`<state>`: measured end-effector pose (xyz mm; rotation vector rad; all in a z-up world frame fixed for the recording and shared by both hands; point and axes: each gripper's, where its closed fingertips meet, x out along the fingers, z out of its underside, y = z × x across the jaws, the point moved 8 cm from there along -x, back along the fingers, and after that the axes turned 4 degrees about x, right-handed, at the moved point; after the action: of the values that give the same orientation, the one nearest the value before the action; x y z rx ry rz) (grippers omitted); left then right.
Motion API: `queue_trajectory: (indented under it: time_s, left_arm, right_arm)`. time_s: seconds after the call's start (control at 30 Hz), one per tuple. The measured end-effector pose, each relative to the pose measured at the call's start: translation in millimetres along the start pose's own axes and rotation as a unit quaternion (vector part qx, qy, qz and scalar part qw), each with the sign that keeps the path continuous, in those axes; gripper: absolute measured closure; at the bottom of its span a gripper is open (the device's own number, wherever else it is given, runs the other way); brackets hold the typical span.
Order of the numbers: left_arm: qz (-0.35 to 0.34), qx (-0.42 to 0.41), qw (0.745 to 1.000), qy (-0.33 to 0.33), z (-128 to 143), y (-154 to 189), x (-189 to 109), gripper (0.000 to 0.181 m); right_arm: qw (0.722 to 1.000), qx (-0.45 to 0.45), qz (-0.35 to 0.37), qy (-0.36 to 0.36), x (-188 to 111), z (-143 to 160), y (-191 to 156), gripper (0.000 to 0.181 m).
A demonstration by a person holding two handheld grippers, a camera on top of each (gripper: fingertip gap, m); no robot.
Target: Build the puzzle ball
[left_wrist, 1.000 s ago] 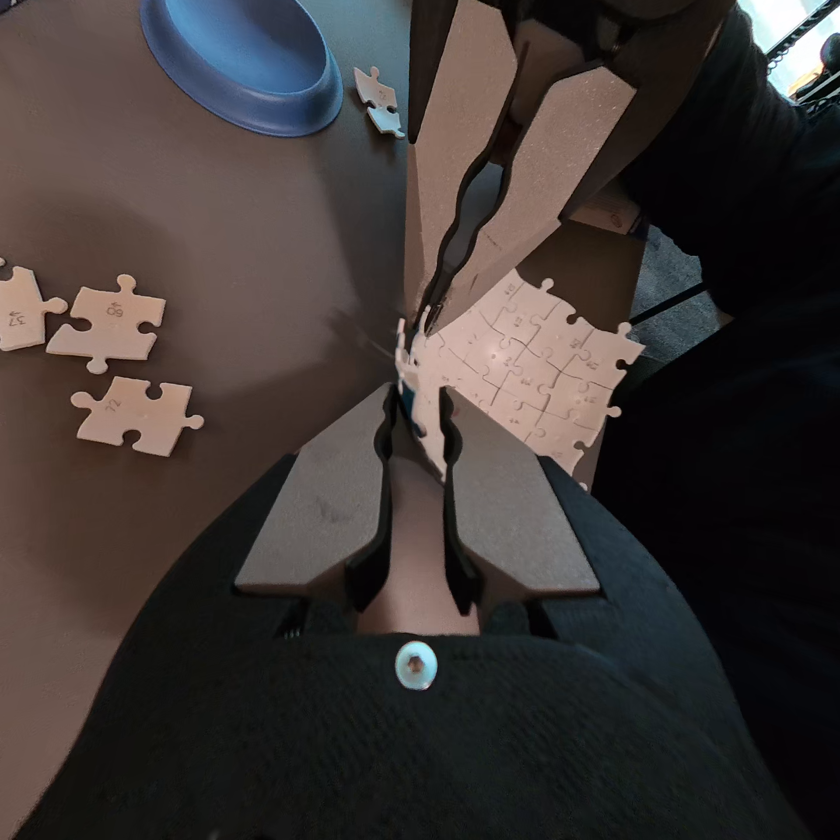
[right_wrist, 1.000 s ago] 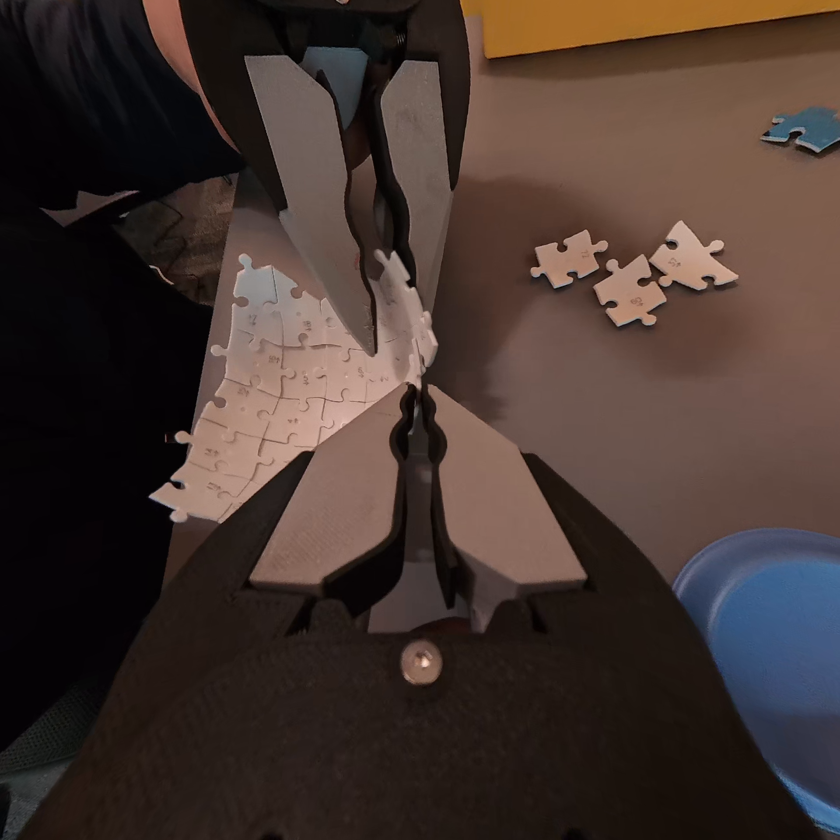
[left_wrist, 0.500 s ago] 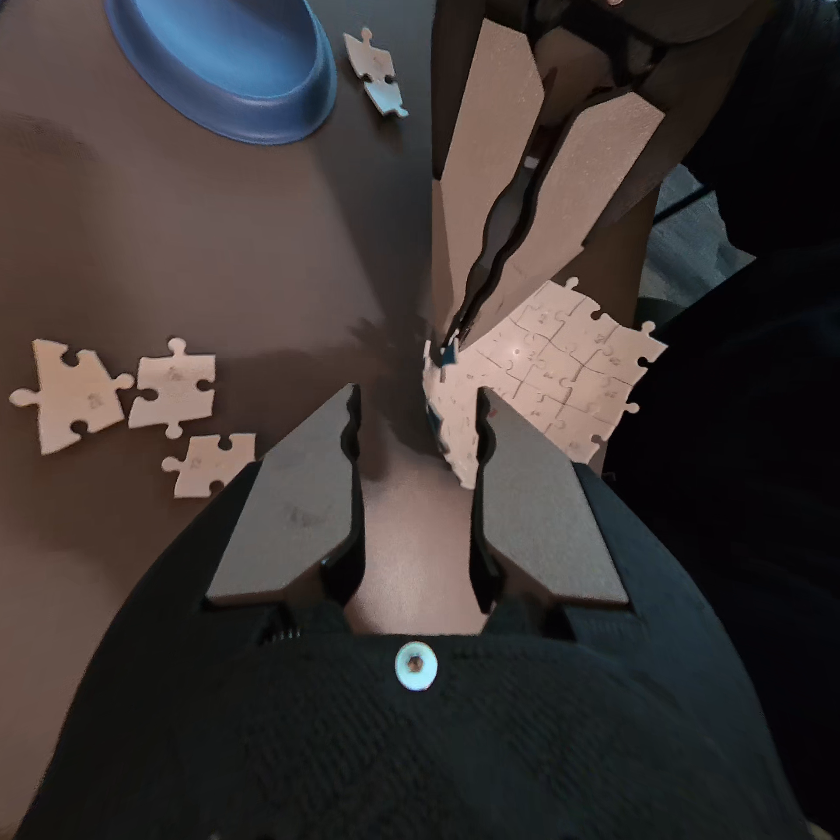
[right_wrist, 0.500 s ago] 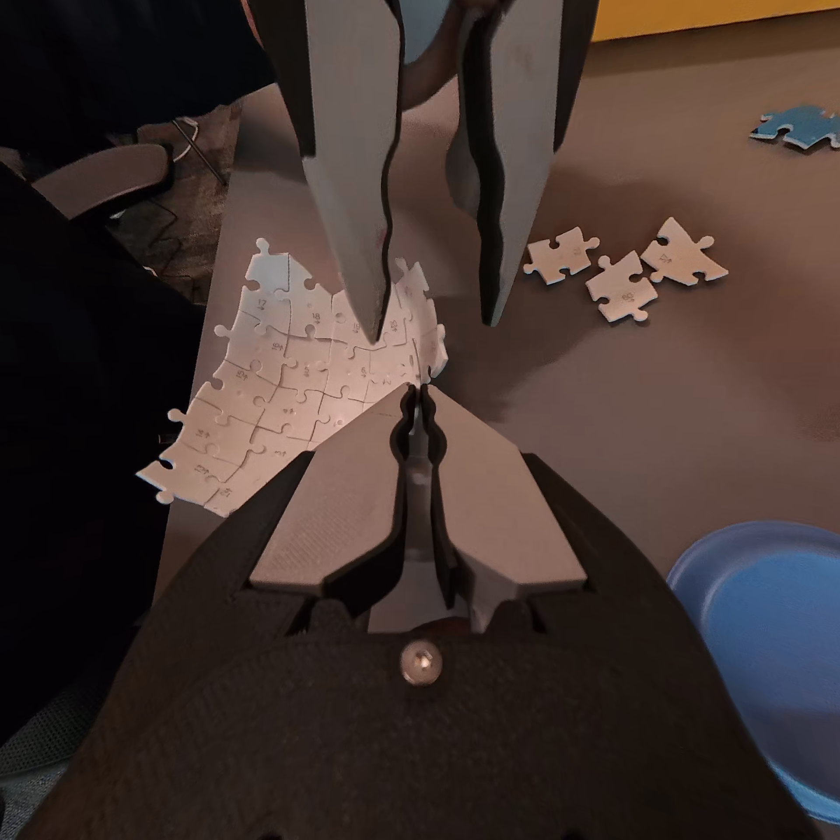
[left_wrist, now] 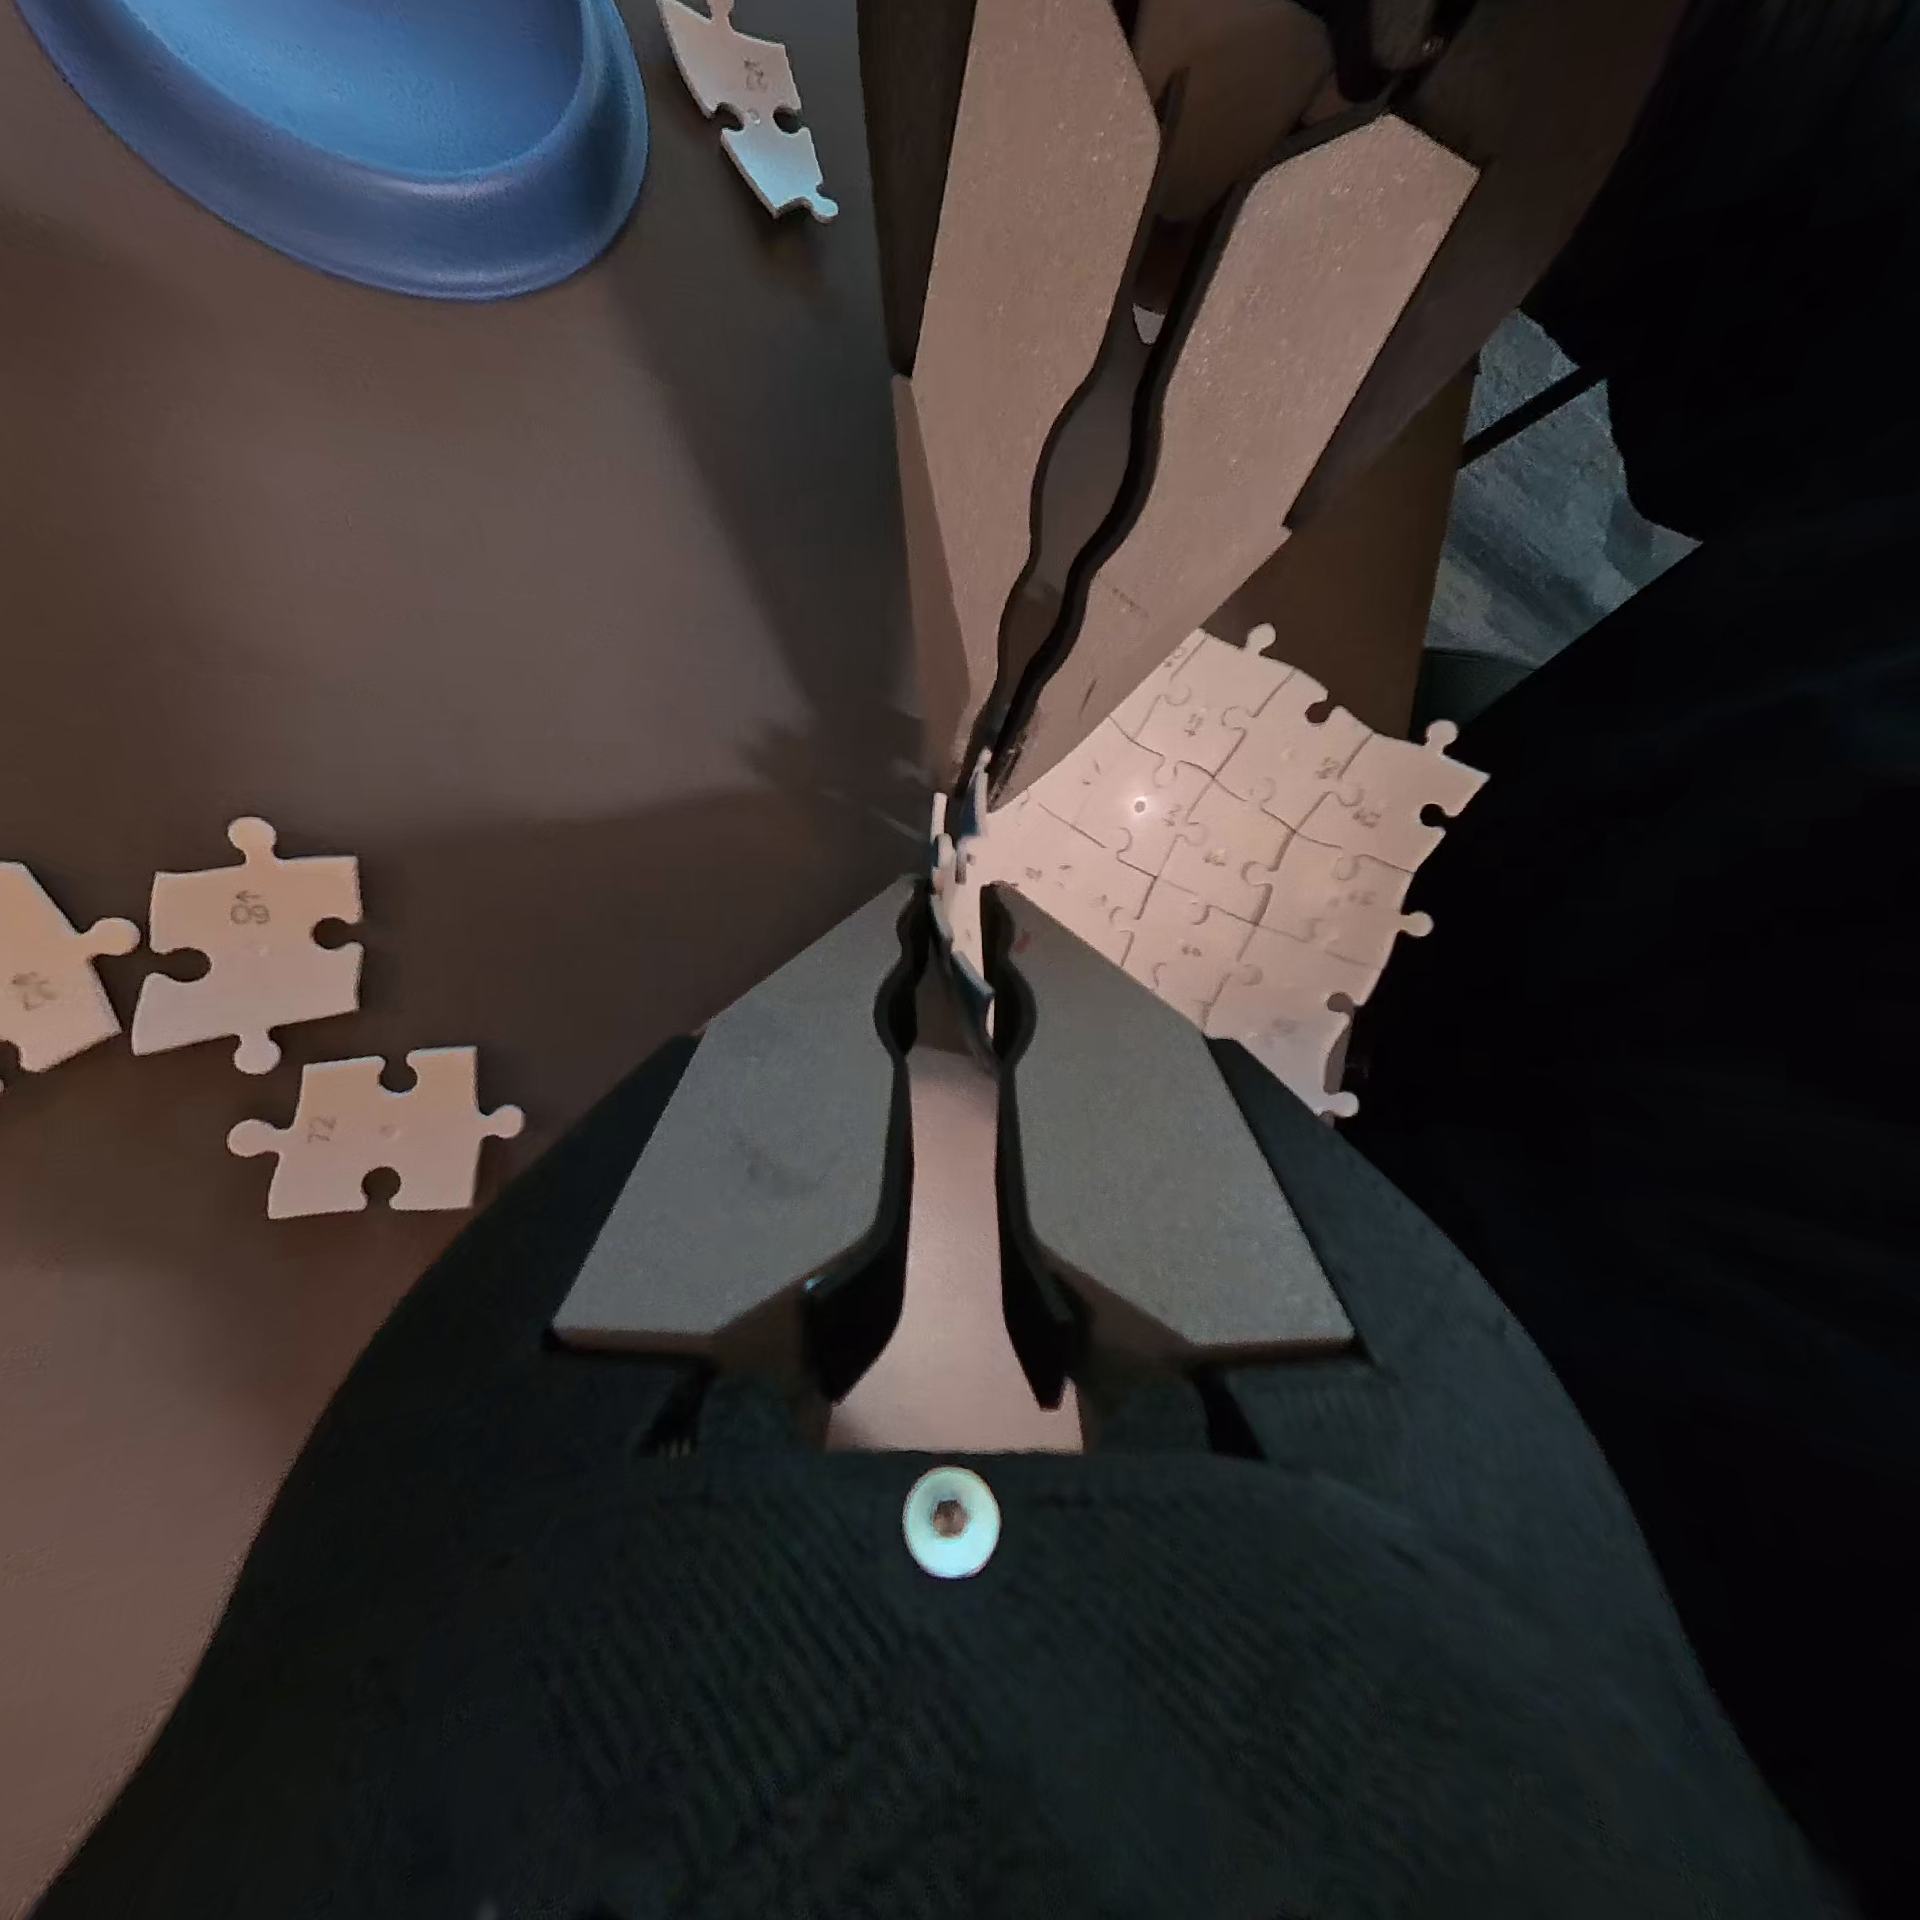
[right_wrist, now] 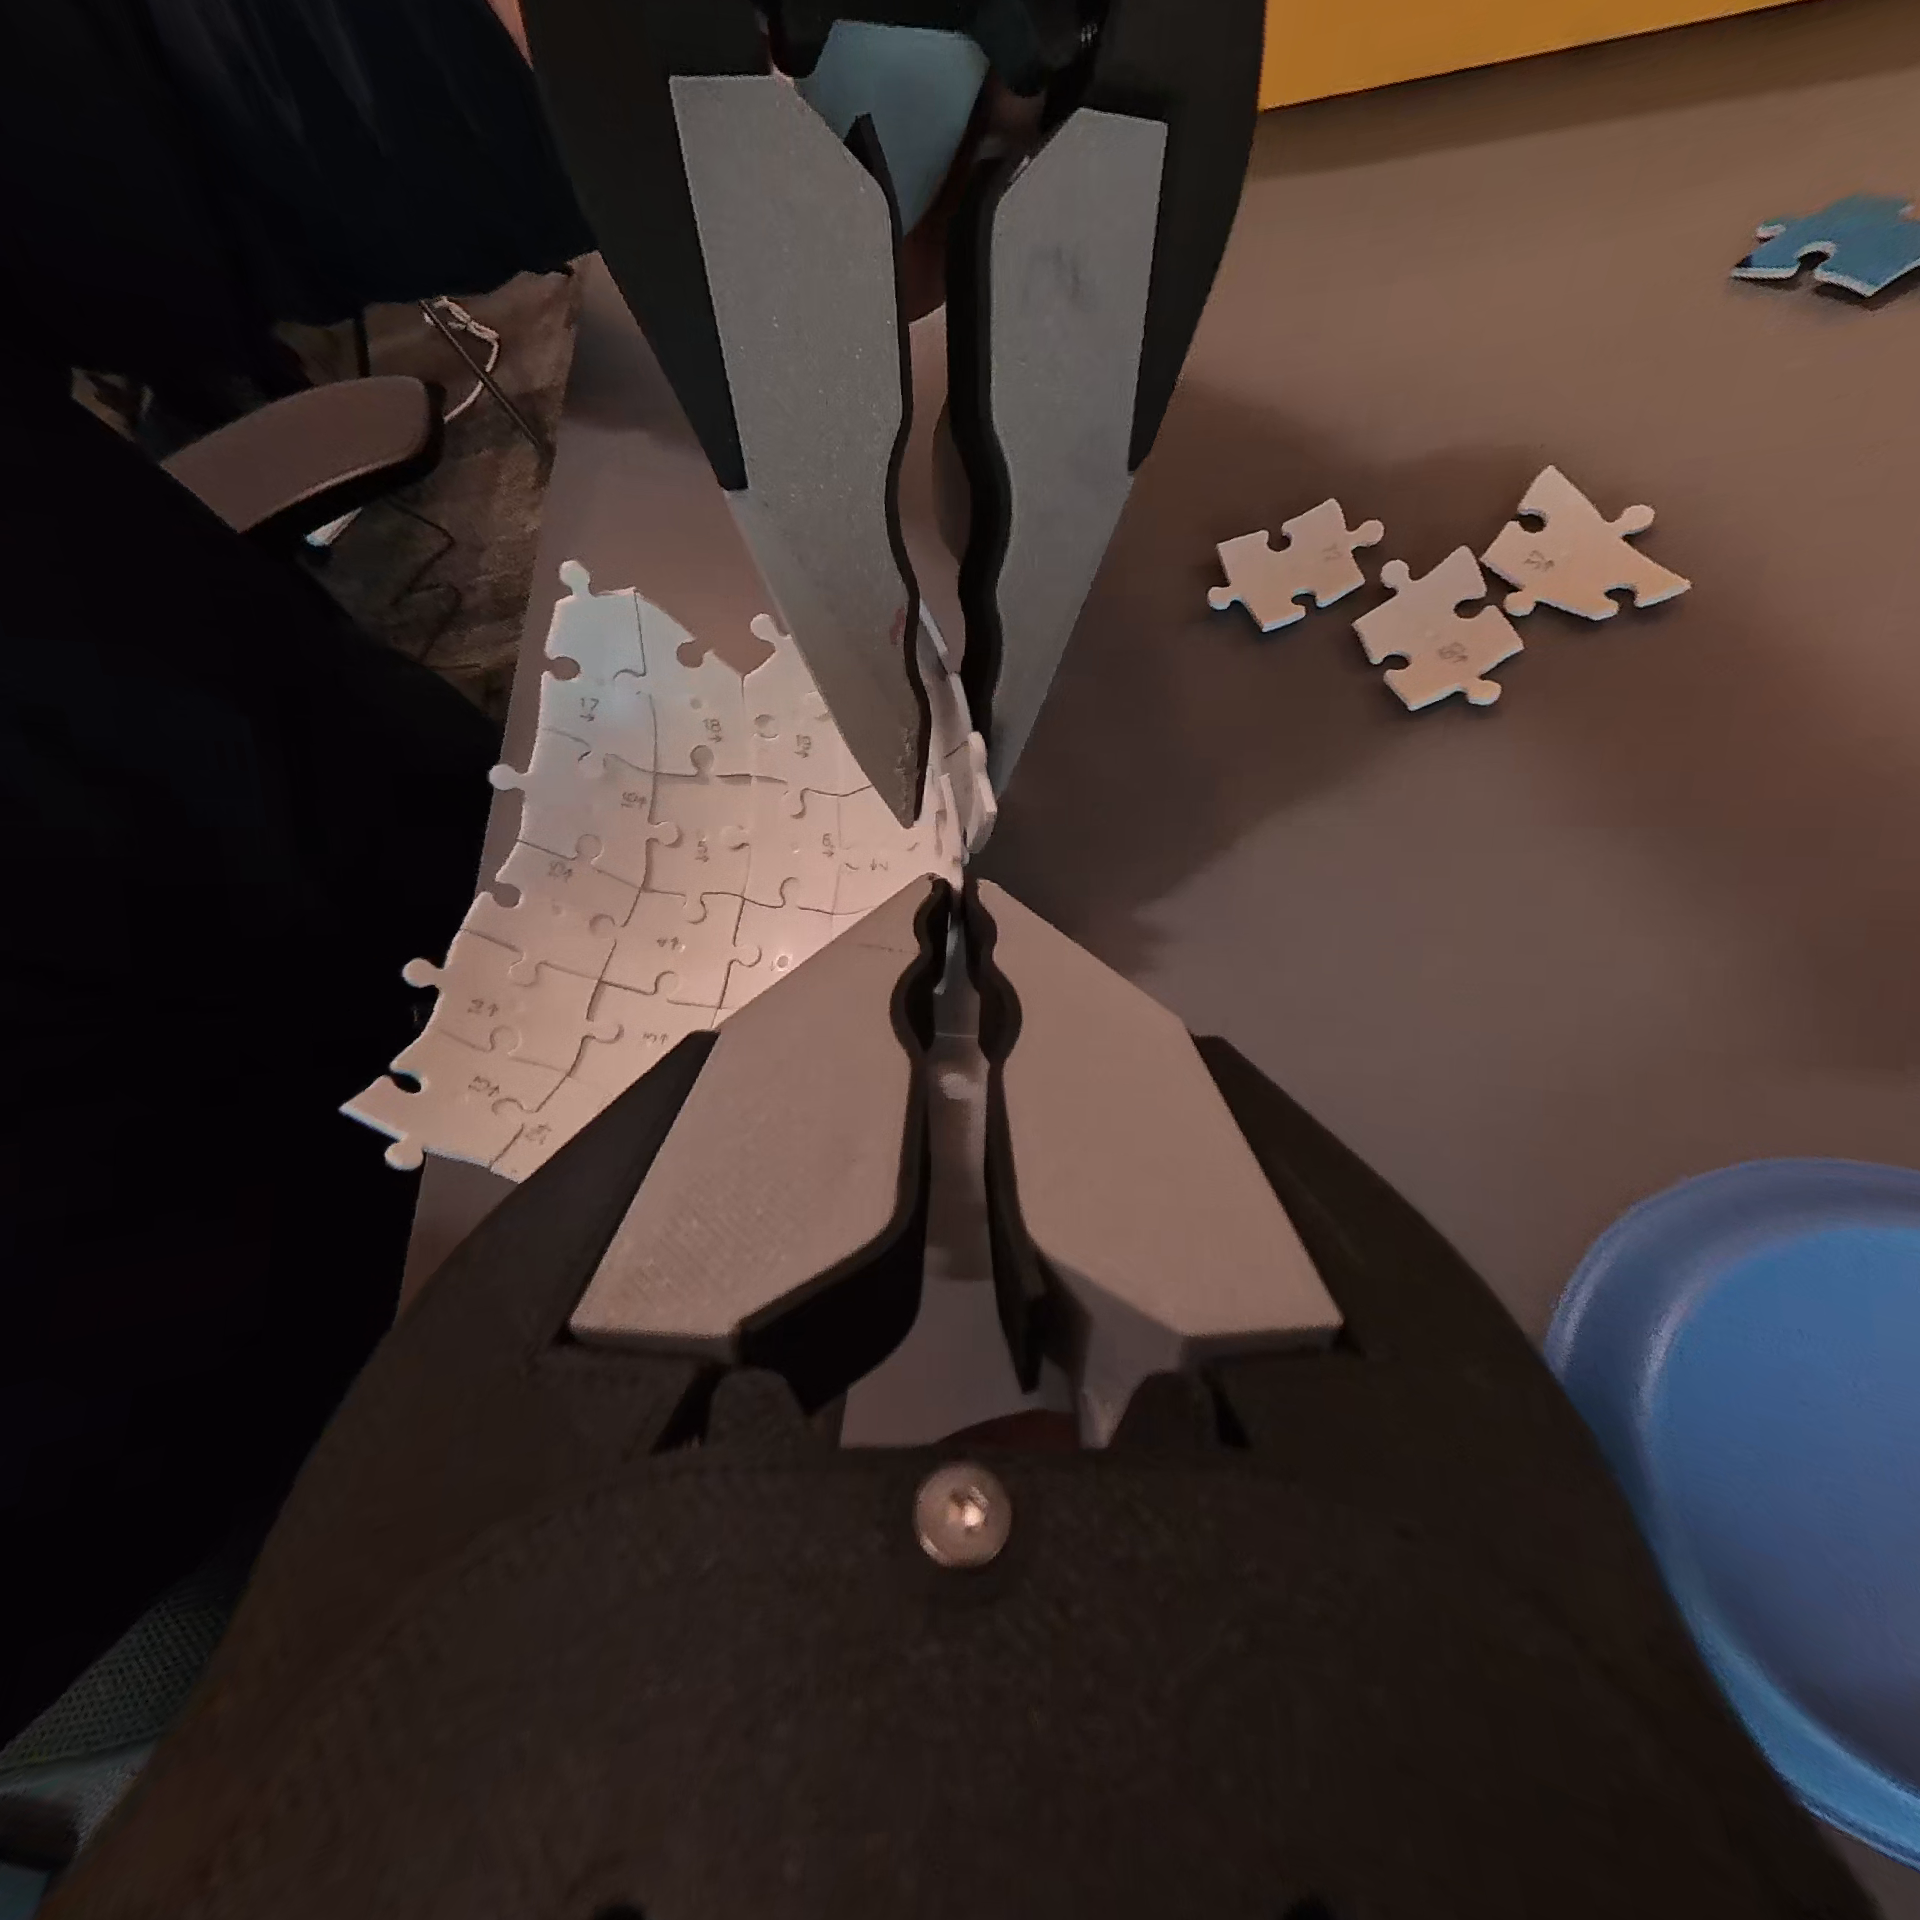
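Note:
A curved white sheet of joined puzzle pieces (left_wrist: pixel 1257 862) is held up over the table's edge; it also shows in the right wrist view (right_wrist: pixel 665 862). My left gripper (left_wrist: pixel 954 899) is shut on the sheet's near edge. My right gripper (right_wrist: pixel 956 885) is shut on the same edge just beside it. The two grippers meet tip to tip: the right gripper (left_wrist: pixel 987 784) comes down from the top of the left wrist view, and the left gripper (right_wrist: pixel 951 795) from the top of the right wrist view. Three loose white pieces (left_wrist: pixel 255 945) lie on the table (left_wrist: pixel 520 571), also seen in the right wrist view (right_wrist: pixel 1444 644).
A blue bowl (left_wrist: pixel 364 135) stands on the brown table (right_wrist: pixel 1351 987), also in the right wrist view (right_wrist: pixel 1745 1403). Two joined white pieces (left_wrist: pixel 758 104) lie beside it. A blue piece (right_wrist: pixel 1839 244) lies far right. A chair (right_wrist: pixel 312 447) stands off the table's edge. Left and right tips are no more than a few centimetres apart. The blue bowl (left_wrist: pixel 364 135) is about 15 cm from both grippers' fingertips.
My left gripper opened and drew back half a second ago; now it has closed again on the sheet's edge. The right gripper has kept its hold throughout.

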<state>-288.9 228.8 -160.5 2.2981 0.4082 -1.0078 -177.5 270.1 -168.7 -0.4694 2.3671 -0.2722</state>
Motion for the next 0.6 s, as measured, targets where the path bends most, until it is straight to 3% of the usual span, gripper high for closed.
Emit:
queue_trajectory:
  time_s: [0.6]
  left_arm:
    - [-0.022, -0.044, 0.996, 0.07, 23, 11, 3, 0.175]
  right_arm:
    - [0.999, 0.031, -0.016, -0.002, 7, 1, -5, 0.181]
